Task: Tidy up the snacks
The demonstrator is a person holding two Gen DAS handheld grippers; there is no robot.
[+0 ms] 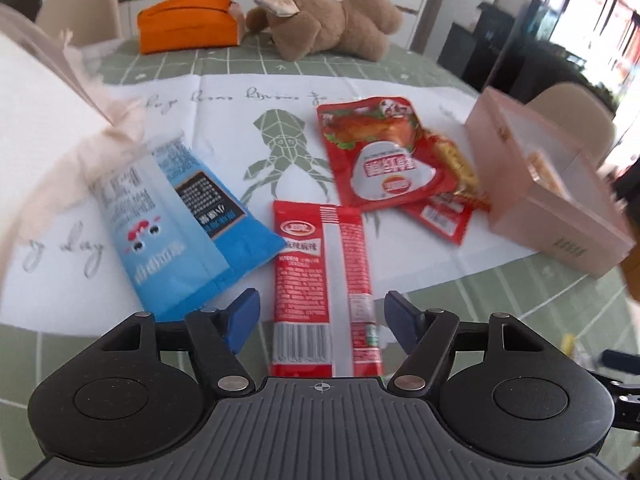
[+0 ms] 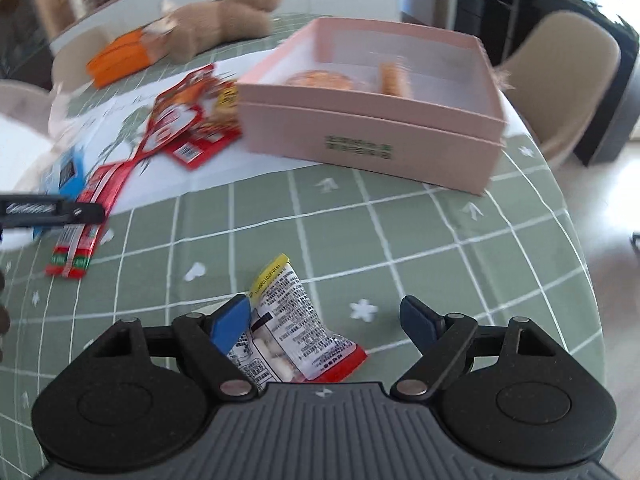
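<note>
Pink box (image 2: pixel 372 140) walls ahead; green tablecloth (image 2: pixel 440 248) before it — bare.

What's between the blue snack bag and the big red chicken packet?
The long red packet and a printed squid on the white cloth, between blue bag and chicken packet, in the left wrist view.

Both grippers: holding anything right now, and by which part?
Nothing held. Left gripper is open, the long red packet lying loose between its jaws. Right gripper is open over the small clear packet on the tablecloth.
</note>
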